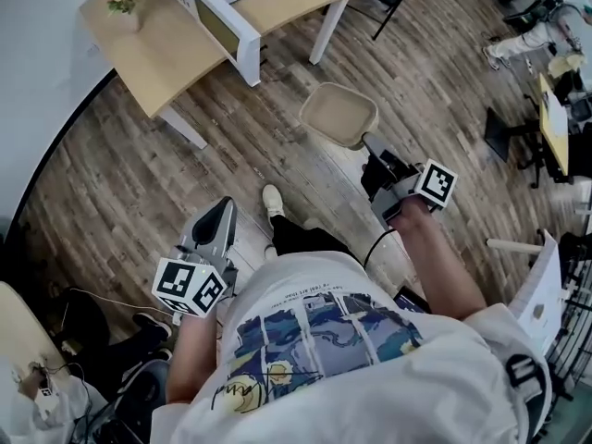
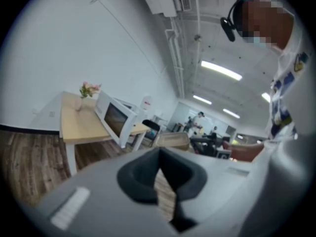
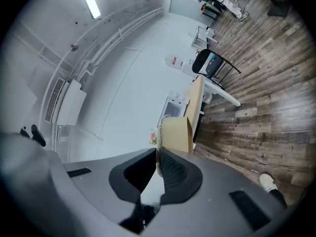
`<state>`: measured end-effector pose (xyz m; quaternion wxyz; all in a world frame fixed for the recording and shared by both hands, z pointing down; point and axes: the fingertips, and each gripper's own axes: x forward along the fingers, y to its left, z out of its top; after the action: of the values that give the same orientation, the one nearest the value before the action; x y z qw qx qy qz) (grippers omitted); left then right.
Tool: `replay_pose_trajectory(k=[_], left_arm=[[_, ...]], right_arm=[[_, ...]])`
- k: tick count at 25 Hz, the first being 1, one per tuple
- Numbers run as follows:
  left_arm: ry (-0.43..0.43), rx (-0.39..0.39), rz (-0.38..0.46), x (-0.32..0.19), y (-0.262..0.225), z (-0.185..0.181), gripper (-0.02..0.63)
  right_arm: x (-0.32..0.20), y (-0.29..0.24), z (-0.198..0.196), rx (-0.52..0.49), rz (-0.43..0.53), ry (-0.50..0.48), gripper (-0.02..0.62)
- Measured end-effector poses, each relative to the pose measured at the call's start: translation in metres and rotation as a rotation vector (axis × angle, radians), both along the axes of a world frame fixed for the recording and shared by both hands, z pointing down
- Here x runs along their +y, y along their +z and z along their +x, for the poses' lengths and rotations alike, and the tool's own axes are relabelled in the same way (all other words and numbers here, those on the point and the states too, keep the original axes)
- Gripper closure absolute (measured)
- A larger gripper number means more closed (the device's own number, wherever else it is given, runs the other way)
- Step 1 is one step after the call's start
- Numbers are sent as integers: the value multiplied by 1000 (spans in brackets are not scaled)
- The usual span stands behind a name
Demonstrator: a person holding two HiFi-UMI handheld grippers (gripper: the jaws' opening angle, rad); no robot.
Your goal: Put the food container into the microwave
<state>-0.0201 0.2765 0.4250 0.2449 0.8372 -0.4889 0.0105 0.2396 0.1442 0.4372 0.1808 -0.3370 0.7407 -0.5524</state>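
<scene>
Wood floor (image 1: 231, 137) is stretching to the microwave (image 1: 217, 17) far ahead of the right gripper (image 1: 372, 151), which is pinching the food container (image 1: 339, 114) by its rim and should be carrying it level; the left gripper (image 1: 222, 213) is hanging pressed together, empty.

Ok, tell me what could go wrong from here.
1. The right gripper pinches the food container by one rim only; it may tilt or slip on the way.
2. The microwave door looks shut, so the empty left gripper would likely have to open it first.
</scene>
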Motion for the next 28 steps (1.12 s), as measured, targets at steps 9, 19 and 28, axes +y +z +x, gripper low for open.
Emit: replay_pose_trajectory(k=[9, 19, 28], left_arm=[[-21, -63, 1, -107, -16, -41, 600], [-9, -60, 34, -187, -32, -62, 600], [46, -53, 60, -239, -38, -139, 600]], right_arm=[[-133, -17, -31, -69, 60, 8, 572], [-242, -23, -72, -93, 107, 2, 574], [-305, -23, -128, -93, 115, 73, 574]])
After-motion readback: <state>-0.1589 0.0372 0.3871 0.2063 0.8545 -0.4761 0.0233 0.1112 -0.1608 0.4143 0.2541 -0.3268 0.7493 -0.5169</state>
